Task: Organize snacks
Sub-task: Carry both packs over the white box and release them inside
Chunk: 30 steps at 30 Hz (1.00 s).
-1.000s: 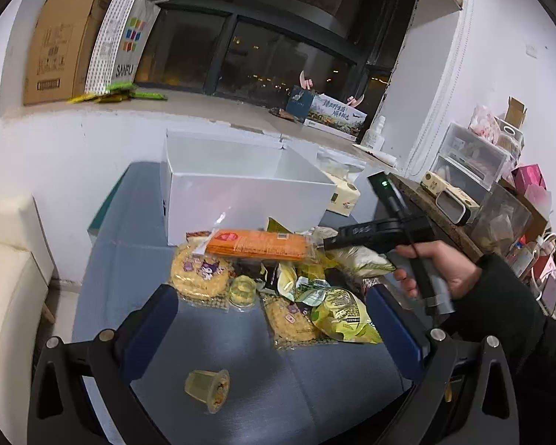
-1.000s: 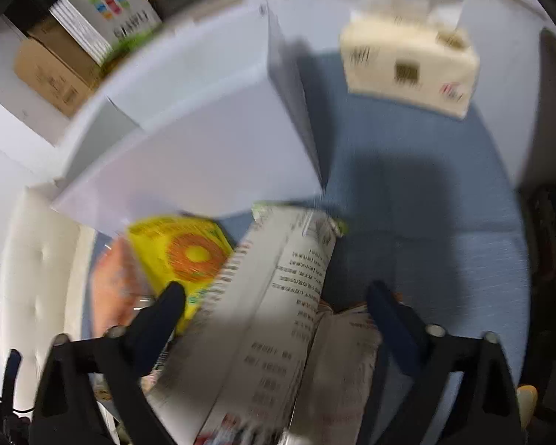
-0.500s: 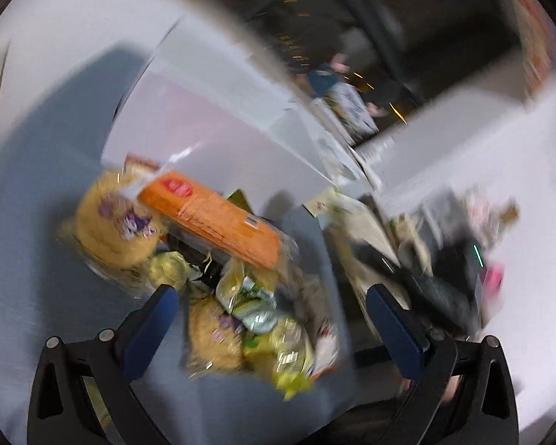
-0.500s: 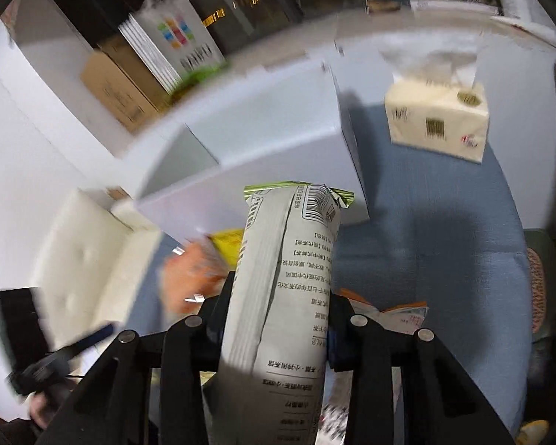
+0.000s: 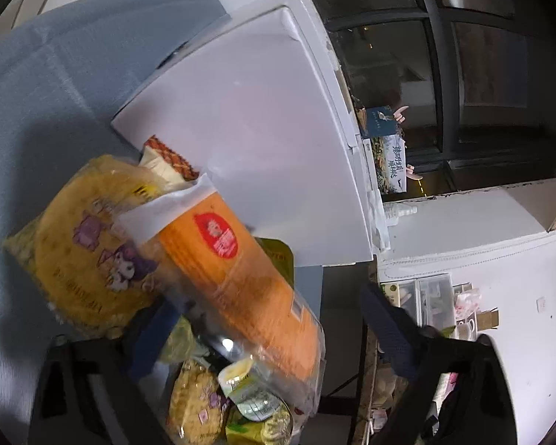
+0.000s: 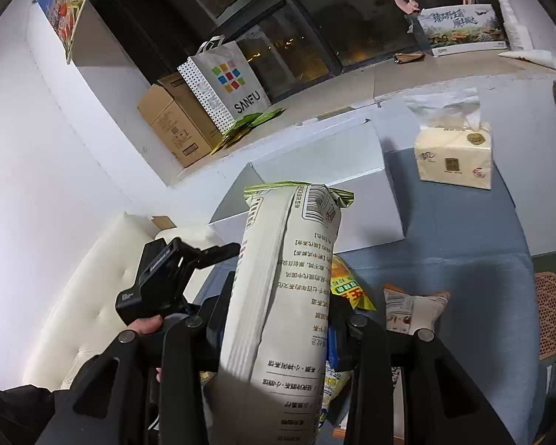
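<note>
A long orange biscuit pack [image 5: 241, 278] lies slanted on the snack pile, against the white box [image 5: 259, 129]. My left gripper [image 5: 270, 333] straddles the pack and its jaws are closing. The left finger [image 5: 148, 337] is close to the pack, while the right finger [image 5: 389, 330] stands clear of it. My right gripper [image 6: 280, 319] is shut on a tall white snack bag [image 6: 289, 278] with a green top seam, held upright above the table in front of the white box [image 6: 315, 170]. In the right wrist view a hand holds the left gripper [image 6: 166, 270] low on the left.
A round yellow cake pack [image 5: 85, 248], a jelly cup [image 5: 237, 374] and green bags [image 5: 263, 422] crowd around the orange pack. A tissue pack [image 6: 452, 159] stands on the blue cloth [image 6: 463, 259]. A yellow packet [image 6: 346, 285] and a white-orange bag [image 6: 411, 307] lie below the right gripper.
The left gripper rolled, dropped toward the pile and now has the orange pack between narrower jaws. The right gripper shut on the white bag and lifted it.
</note>
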{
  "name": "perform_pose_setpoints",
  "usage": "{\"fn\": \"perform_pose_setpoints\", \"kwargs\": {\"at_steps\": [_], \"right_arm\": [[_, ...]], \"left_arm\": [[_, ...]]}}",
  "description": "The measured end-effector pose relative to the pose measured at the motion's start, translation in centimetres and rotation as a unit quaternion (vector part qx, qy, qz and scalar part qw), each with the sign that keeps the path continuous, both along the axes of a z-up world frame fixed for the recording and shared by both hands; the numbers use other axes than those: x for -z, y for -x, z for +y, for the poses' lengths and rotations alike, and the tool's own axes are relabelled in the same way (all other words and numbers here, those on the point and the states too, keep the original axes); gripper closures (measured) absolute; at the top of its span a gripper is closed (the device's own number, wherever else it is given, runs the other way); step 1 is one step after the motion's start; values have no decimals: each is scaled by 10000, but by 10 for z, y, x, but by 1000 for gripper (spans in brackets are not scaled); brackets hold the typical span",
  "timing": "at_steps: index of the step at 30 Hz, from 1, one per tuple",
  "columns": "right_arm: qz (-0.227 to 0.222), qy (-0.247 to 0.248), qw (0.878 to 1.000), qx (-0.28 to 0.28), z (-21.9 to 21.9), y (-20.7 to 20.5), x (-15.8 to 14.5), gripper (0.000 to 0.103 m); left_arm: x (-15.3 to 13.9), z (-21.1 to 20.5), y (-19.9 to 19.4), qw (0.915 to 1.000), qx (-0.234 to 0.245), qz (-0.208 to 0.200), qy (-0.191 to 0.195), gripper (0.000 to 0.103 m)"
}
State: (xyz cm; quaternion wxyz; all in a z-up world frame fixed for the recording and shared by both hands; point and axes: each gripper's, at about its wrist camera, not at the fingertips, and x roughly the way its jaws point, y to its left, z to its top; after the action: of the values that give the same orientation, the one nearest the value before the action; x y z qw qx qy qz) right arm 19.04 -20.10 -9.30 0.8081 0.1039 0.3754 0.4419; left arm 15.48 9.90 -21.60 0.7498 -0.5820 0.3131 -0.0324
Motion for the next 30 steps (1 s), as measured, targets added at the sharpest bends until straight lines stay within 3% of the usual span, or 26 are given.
{"fn": "perform_pose_setpoints", "kwargs": {"at_steps": [1,2,3,4,6,9,11,15,22,27,30], "right_arm": [[50,-57,10000,0,-3,0,1,62],[50,-64,10000,27,-4,1,2,62],[49,-35,10000,52,-4,-1,3,62],[62,-20,9999,77,-4,0,4,62],[101,-83,9999,75,-6,2,5,62],[45,-106,9999,124,-8,7,4,62],[57,-130,9998,118,-9,9,5,62],[-53,-117,9997,193,-11,12,4,62],[-377,47,9991,185,10,3,-12,62],[-882,349,9954,92,53,-25,-45,62],[-1050,523,9930,139,82,-51,-60,62]], "left_arm": [[-1,2,-4,10000,-3,39,-23,24],[0,4,-5,10000,-30,46,-53,36],[1,5,-5,9999,-37,64,-105,62],[2,5,-7,9999,-51,56,-140,71],[-1,5,-4,9996,-125,-12,-256,75],[-13,3,5,9969,-164,-175,-753,84],[-26,1,14,9946,-118,-419,-939,88],[-66,-9,33,9781,0,-804,-1920,89],[-132,14,36,9597,156,-1191,-2541,89],[-194,47,3,9374,-55,-1364,-3204,89],[-212,58,-30,9214,13,-1163,-3708,89]]}}
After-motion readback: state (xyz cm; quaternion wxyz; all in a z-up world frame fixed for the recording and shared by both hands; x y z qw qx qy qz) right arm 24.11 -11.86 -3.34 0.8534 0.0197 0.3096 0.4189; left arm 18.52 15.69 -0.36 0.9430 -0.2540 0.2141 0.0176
